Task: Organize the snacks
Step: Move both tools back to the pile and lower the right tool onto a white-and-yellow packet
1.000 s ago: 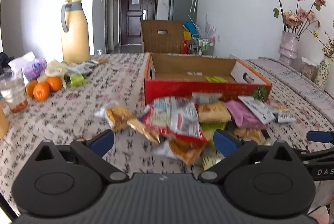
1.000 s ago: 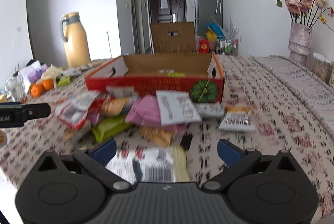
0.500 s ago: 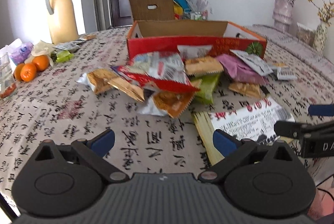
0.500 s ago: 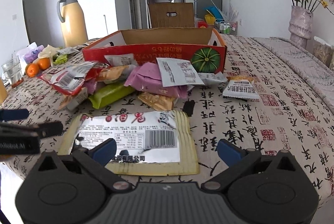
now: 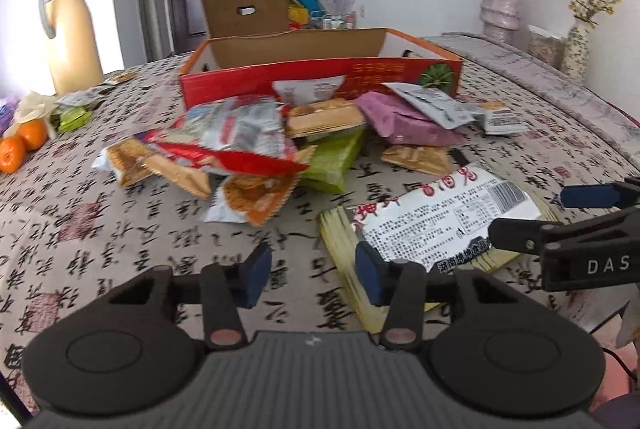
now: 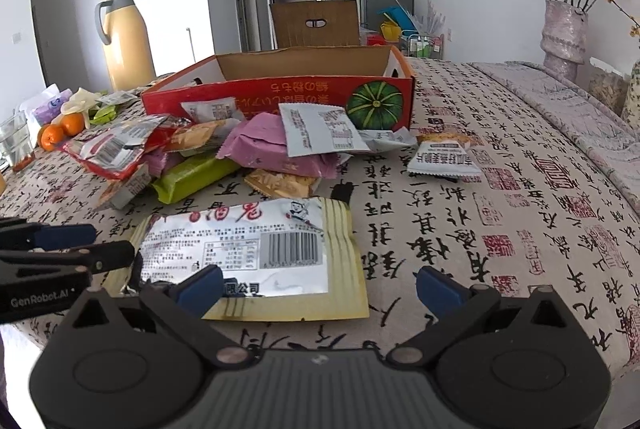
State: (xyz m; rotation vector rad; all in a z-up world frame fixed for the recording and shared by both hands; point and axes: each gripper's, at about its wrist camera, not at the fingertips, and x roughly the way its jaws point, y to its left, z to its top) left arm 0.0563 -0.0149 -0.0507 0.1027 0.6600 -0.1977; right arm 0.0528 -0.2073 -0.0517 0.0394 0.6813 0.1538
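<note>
The left gripper, its jaws just closing with only tablecloth between them, hovers left of a large silver-and-yellow snack packet. The right gripper stands spread wide over that packet's near edge (other snacks and the red box lie beyond).

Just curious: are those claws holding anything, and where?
Nothing yet: the left gripper has just been closing beside the big packet without pinching it; right gripper open.
</note>
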